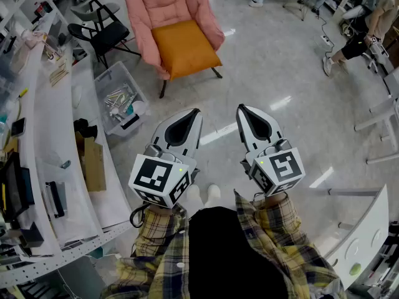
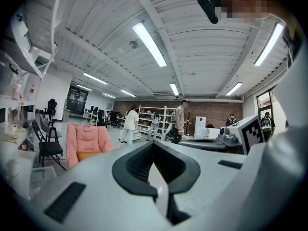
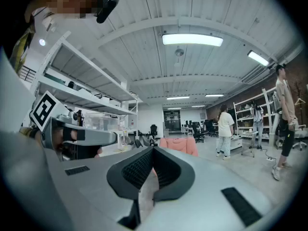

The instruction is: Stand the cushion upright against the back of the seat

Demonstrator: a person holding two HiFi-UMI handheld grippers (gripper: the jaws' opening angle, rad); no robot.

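Note:
A pink armchair (image 1: 174, 8) stands on the grey floor some way ahead of me. An orange cushion (image 1: 185, 47) lies flat on its seat. My left gripper (image 1: 197, 112) and right gripper (image 1: 240, 109) are held side by side in front of my body, well short of the chair. Both point roughly level toward it, shut with nothing between their jaws. In the left gripper view the armchair (image 2: 86, 137) is small at the left, with the cushion (image 2: 87, 155) low in it, past the left gripper (image 2: 154, 144). The right gripper (image 3: 153, 149) partly hides the armchair (image 3: 179, 144).
A black folding chair (image 1: 103, 33) and a clear plastic bin (image 1: 121, 101) stand left of the armchair. A long white workbench (image 1: 56, 136) with a cardboard box (image 1: 93, 164) runs along the left. A person (image 1: 368, 27) crouches at the far right, by white frames (image 1: 380, 123).

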